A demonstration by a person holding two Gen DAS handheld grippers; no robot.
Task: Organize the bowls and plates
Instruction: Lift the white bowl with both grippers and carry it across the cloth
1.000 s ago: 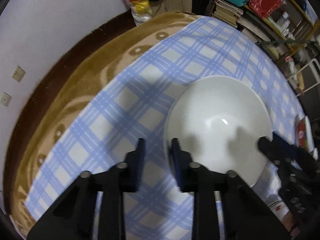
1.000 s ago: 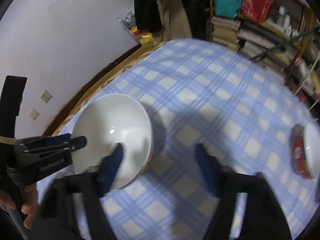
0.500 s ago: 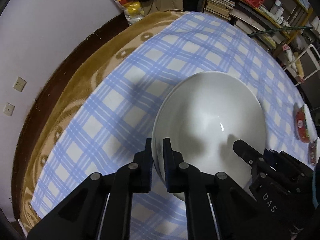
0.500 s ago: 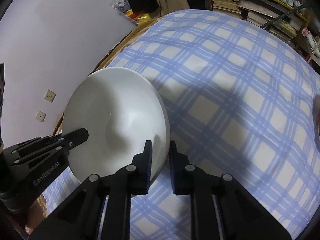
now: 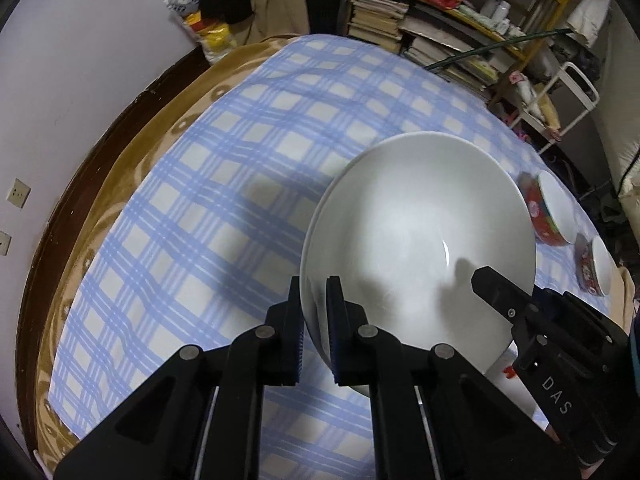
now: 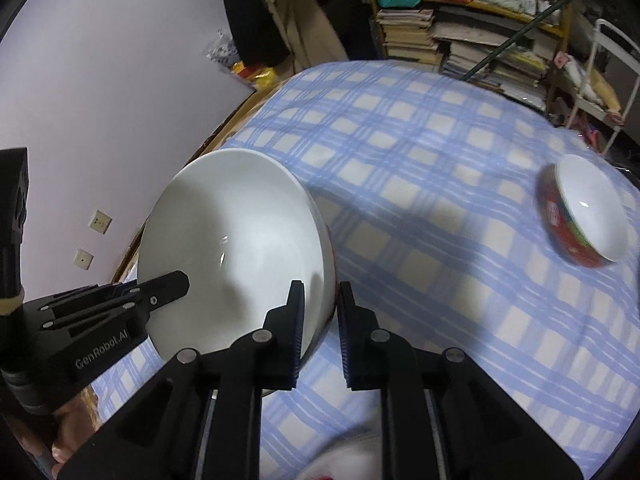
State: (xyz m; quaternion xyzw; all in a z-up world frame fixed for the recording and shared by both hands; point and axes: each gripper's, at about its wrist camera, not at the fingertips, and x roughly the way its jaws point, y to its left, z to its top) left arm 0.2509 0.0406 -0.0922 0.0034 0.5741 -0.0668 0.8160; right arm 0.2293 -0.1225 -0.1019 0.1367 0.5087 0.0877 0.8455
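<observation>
Grip: While both grippers pinch opposite sides of its rim, the white bowl (image 5: 416,240) hangs tilted above the checked tablecloth (image 5: 224,184).
Left gripper (image 5: 314,312): clamped narrow on the rim's left side.
Right gripper (image 6: 320,316): clamped narrow on the right side; judged, 2 holds keep a wide, smooth bowl from slipping.
Nearby: 2 red bowls (image 5: 552,212) sit near the tablecloth's right edge.
Obstacles: none on the cloth between; cluttered shelves (image 5: 448,28) beyond the far edge.

Large bowl (image 5: 420,232) above tablecloth (image 5: 240,168); two bowls (image 5: 554,212) right.
</observation>
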